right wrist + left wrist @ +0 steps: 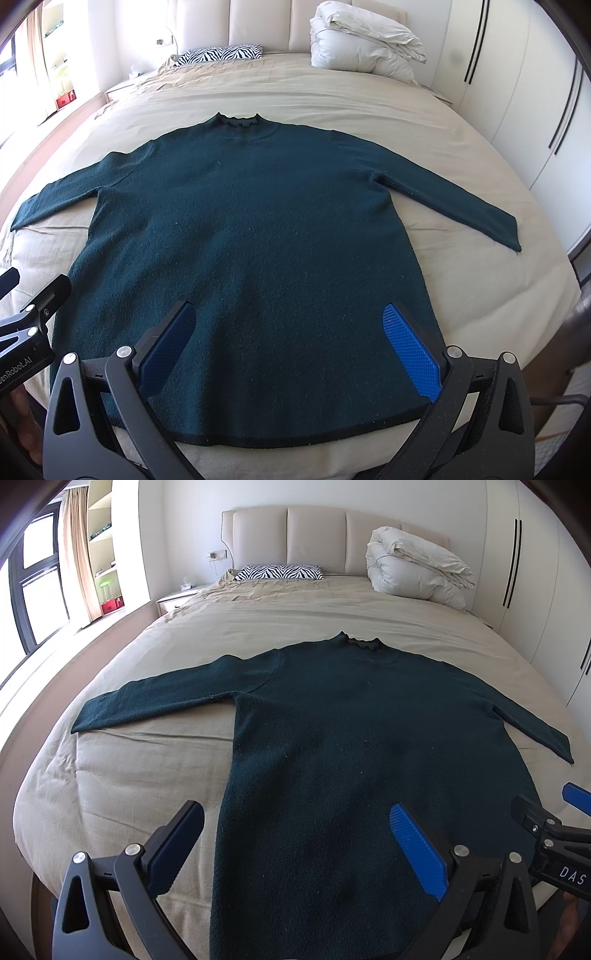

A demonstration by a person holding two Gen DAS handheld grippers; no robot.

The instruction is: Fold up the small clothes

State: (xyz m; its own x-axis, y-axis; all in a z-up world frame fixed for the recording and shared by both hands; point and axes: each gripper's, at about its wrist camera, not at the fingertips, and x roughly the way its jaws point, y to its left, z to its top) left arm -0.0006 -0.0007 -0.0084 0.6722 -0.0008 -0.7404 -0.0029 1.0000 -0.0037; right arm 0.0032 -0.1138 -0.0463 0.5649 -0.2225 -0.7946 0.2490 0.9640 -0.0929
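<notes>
A dark green long-sleeved sweater (332, 738) (240, 229) lies flat on the bed, collar toward the headboard and both sleeves spread out sideways. My left gripper (295, 834) hangs open above the sweater's lower left part, one finger over the sheet and one over the cloth, with nothing held. Above the hem, my right gripper (288, 332) is open too, and both of its blue pads (410, 347) are over the cloth. Each gripper shows at the edge of the other's view: the right gripper (550, 819) and the left gripper (33, 295).
The bed (184, 760) has a beige sheet and a padded headboard (314, 535). A zebra pillow (279, 572) and a folded white duvet (413, 568) lie at the head. White wardrobes (535, 572) stand on the right, a window and shelves on the left.
</notes>
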